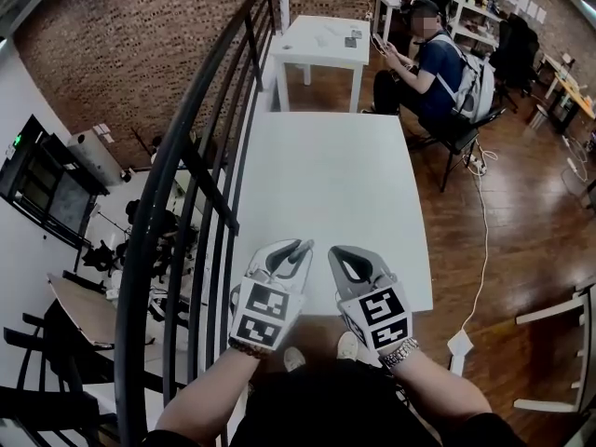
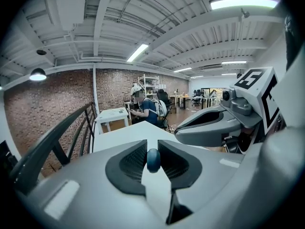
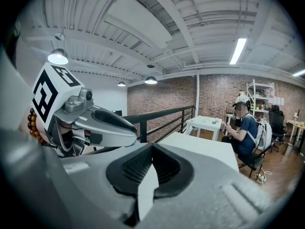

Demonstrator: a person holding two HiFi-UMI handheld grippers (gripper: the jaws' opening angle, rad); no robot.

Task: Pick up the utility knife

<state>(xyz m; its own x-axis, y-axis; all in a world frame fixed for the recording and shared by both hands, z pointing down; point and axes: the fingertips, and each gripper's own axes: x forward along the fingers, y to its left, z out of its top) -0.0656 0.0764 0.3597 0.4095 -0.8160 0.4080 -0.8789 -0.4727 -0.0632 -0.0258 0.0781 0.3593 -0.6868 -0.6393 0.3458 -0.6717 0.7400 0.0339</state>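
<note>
The left tongs (image 1: 300, 248) clamp a dark-blue rounded object (image 2: 153, 160), possibly the utility knife's end; the right tongs (image 1: 340, 254) alongside are clenched empty; no knife shows on the white table (image 1: 326, 166) ahead.

Open-plan loft office or studio, shown by a long exposed brick wall (image 1: 121, 45), white desks (image 1: 326, 184) set on a wooden floor (image 1: 521, 222), stocked white shelving (image 1: 489, 7), a person (image 1: 438, 68) seated working, a black mezzanine railing (image 1: 200, 128), tube lights (image 2: 138, 52) hung under a bare ribbed ceiling (image 2: 143, 13).
</note>
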